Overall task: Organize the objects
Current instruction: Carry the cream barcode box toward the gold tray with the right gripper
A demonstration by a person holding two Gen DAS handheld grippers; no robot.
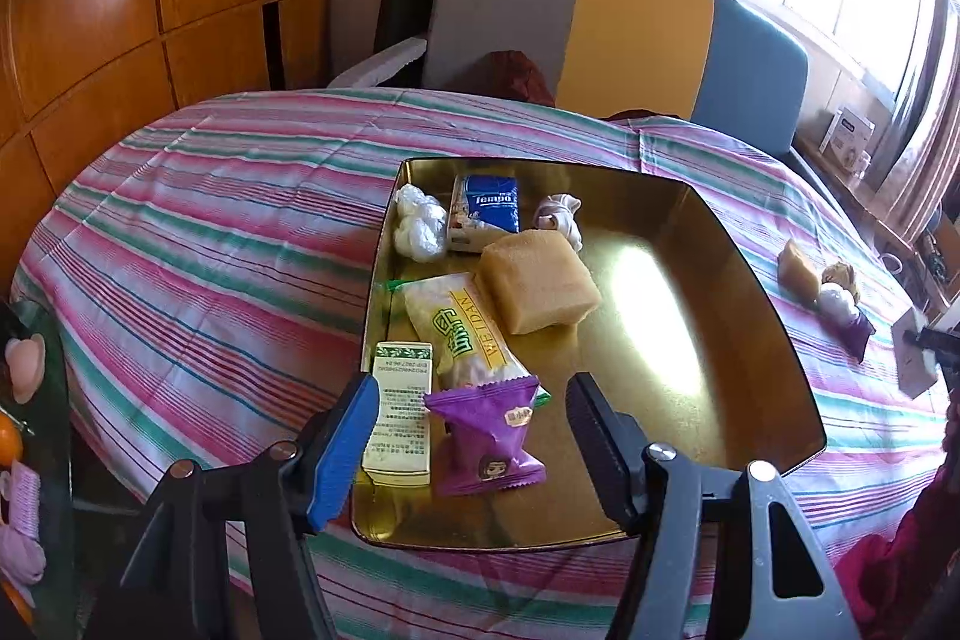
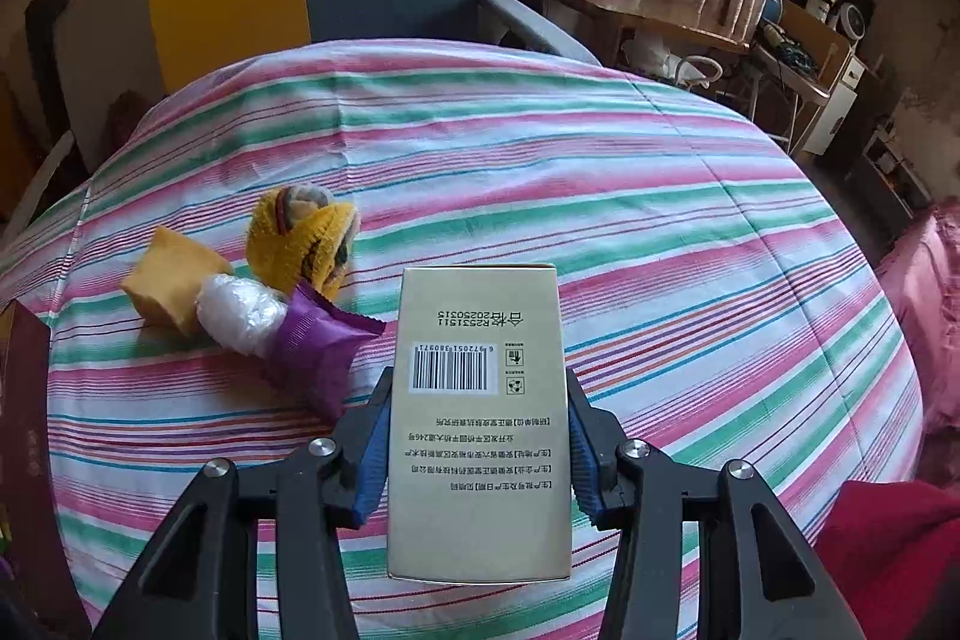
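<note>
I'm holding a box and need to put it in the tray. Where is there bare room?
The gold tray's right half is bare, from the yellow sponge across to the right rim. Its left side is crowded: tissue pack, snack packet, purple packet, small box.

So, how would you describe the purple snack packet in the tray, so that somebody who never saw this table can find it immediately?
Start from the gold tray on the striped tablecloth and go to its near edge, closest to the open left gripper. The purple snack packet lies there, right of a pale box with printed text. It is the only purple item in the tray, with a small cartoon face printed on it.
</note>
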